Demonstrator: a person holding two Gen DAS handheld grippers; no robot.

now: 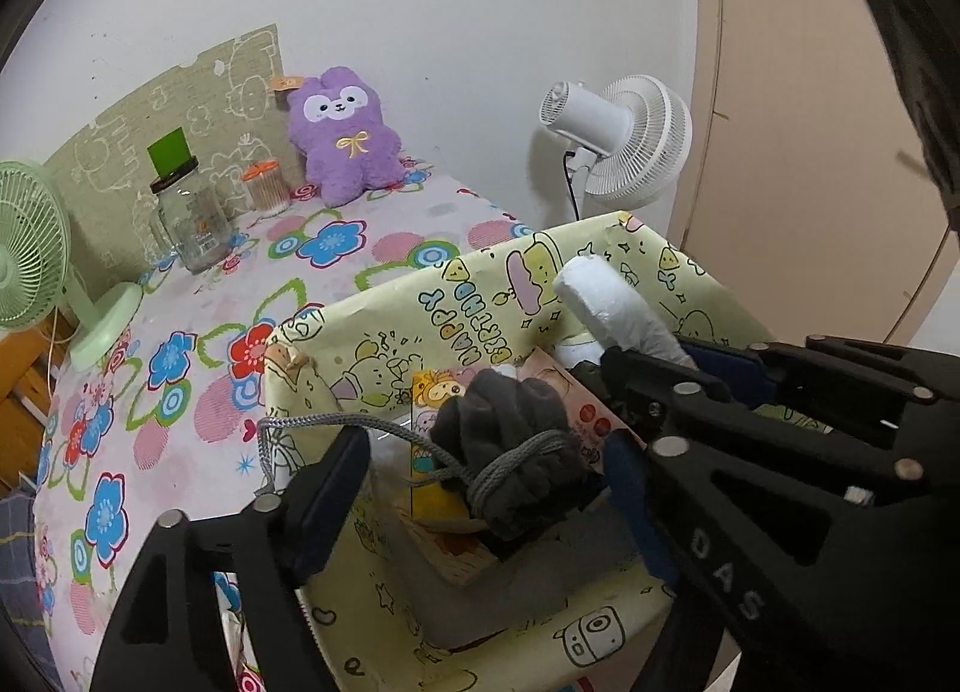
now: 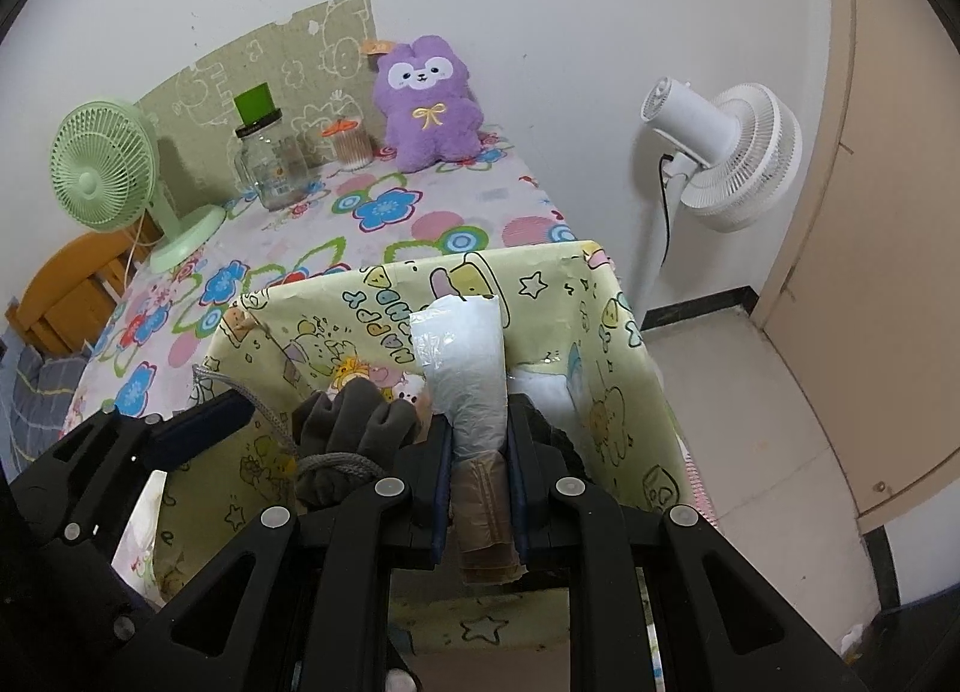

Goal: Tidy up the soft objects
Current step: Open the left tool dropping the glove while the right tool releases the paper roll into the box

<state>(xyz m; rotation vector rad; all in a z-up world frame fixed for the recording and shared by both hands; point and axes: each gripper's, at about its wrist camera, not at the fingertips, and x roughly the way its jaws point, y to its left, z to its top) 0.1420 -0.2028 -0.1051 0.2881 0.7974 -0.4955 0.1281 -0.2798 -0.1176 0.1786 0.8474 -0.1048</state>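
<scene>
we hold our left gripper with fingers spread wide, the dark cloth bundle tied with grey cord lying loose between them inside the yellow storage box. our right gripper, fingers clamped on the white plastic-wrapped roll, sits above the box's right half, the roll's long axis pointing toward the box's far wall, so it likely drops beside the bundle.

left gripper | black frame, blue pads, silver screws, white "DAS" lettering | right gripper alike
</scene>
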